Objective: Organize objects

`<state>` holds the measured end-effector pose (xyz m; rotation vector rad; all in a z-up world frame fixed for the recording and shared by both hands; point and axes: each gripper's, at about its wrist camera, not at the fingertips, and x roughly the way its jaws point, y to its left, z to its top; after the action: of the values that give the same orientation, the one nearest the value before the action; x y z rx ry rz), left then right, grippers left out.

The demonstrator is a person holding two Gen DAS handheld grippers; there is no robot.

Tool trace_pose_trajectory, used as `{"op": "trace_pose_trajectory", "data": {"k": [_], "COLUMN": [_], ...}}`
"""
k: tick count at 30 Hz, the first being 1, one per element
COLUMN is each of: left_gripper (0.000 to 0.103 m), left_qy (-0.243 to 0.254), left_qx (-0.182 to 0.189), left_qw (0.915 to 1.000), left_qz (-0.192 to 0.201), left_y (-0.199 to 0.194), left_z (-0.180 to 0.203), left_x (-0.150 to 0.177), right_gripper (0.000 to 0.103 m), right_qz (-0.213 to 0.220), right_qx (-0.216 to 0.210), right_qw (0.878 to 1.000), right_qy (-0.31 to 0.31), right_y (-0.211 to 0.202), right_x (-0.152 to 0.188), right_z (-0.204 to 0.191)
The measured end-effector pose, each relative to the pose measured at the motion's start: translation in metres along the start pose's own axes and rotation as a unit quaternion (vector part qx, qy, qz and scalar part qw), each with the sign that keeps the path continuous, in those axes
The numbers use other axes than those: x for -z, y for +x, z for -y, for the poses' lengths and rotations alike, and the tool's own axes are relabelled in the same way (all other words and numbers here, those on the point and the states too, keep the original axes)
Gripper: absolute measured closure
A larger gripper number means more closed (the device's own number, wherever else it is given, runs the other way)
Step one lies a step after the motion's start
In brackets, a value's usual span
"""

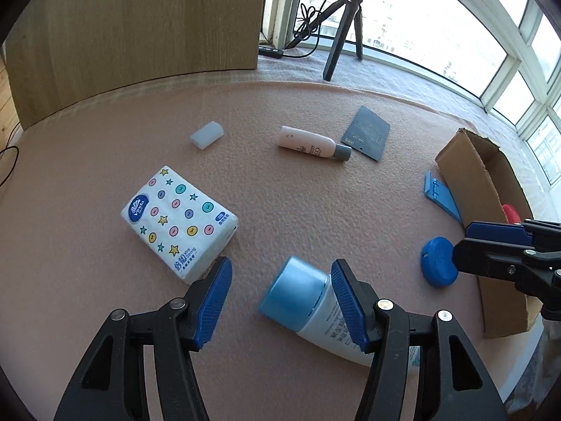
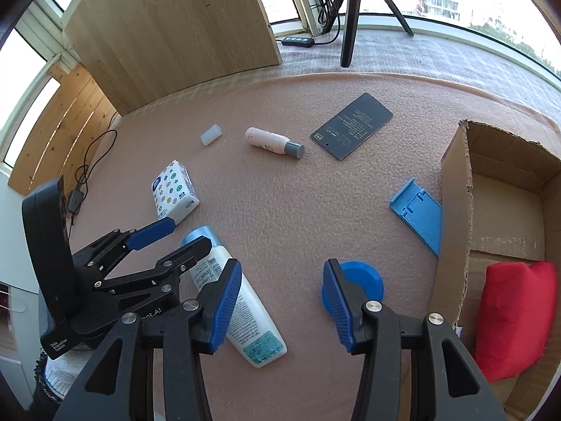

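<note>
Only the red pouch (image 2: pixel 515 315) lies in the cardboard box (image 2: pixel 455 175) — the rest is still out on the desk (image 1: pixel 315 210). Left gripper (image 1: pixel 280 301), fingers spread, straddles the blue-capped tube (image 1: pixel 305 301); right gripper (image 2: pixel 282 305), also spread, hovers beside the blue disc (image 2: pixel 364 277).

Matt pink felt-like mat (image 1: pixel 298 210), rough corrugated cardboard box (image 2: pixel 455 182), glossy plastic-wrapped tissue pack (image 1: pixel 178 221), smooth wood-grain panel (image 1: pixel 140 28).

Tube (image 1: pixel 317 310) partly hidden behind left gripper's (image 1: pixel 280 303) right finger, lower end out of sight. Red bag (image 1: pixel 510 213) in cardboard box (image 1: pixel 470 165) mostly blocked by right gripper (image 1: pixel 491 245). Print on dark card (image 2: pixel 351 130) too small to read.
</note>
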<state>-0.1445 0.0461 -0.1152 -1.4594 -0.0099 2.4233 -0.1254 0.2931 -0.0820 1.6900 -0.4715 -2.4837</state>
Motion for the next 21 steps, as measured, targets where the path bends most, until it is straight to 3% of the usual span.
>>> {"op": "trace_pose_trajectory", "data": {"k": [5, 8, 16, 21], "left_gripper": [0.034, 0.034, 0.034, 0.032], "left_qy": [-0.069, -0.103, -0.142, -0.158], "left_qx": [0.014, 0.042, 0.102, 0.117], "left_qw": [0.9975, 0.9938, 0.9846, 0.9805], "left_qz": [-0.002, -0.008, -0.004, 0.001], "left_y": [-0.019, -0.023, -0.019, -0.015], "left_z": [-0.021, -0.023, 0.001, 0.005], "left_x": [0.031, 0.051, 0.073, 0.072], "right_gripper": [0.056, 0.056, 0.056, 0.055], "right_qz": [-0.021, -0.035, -0.091, -0.1], "right_qx": [-0.019, -0.029, -0.034, -0.042], "right_qw": [0.999, 0.998, 0.992, 0.988], "right_qy": [-0.03, -0.047, -0.078, -0.106], "right_y": [0.016, 0.028, 0.062, 0.068], "right_x": [-0.005, -0.008, -0.011, -0.013], "right_z": [-0.013, -0.02, -0.032, -0.041]}}
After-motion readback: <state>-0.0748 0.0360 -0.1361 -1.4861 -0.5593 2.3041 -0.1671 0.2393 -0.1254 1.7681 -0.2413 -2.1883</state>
